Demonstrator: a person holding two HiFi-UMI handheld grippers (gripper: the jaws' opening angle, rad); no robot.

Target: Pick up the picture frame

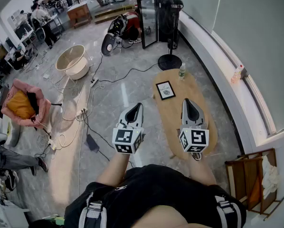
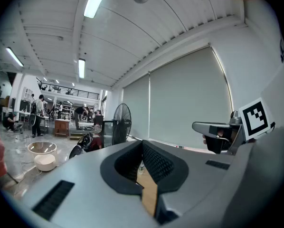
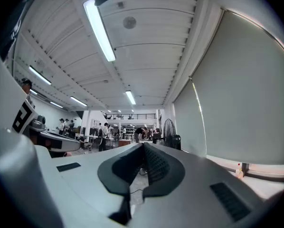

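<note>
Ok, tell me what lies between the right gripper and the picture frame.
Only bare tabletop, as the head view shows: nothing sits between the right gripper and the picture frame. The bottle stands beyond the frame.

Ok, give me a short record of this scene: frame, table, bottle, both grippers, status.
picture frame: flat on the table's far half, untouched
table: oval, wooden
bottle: upright at the table's far end
left gripper: shut, empty, over floor beside table
right gripper: shut, empty, above table, short of frame
status: frame not yet picked up
</note>
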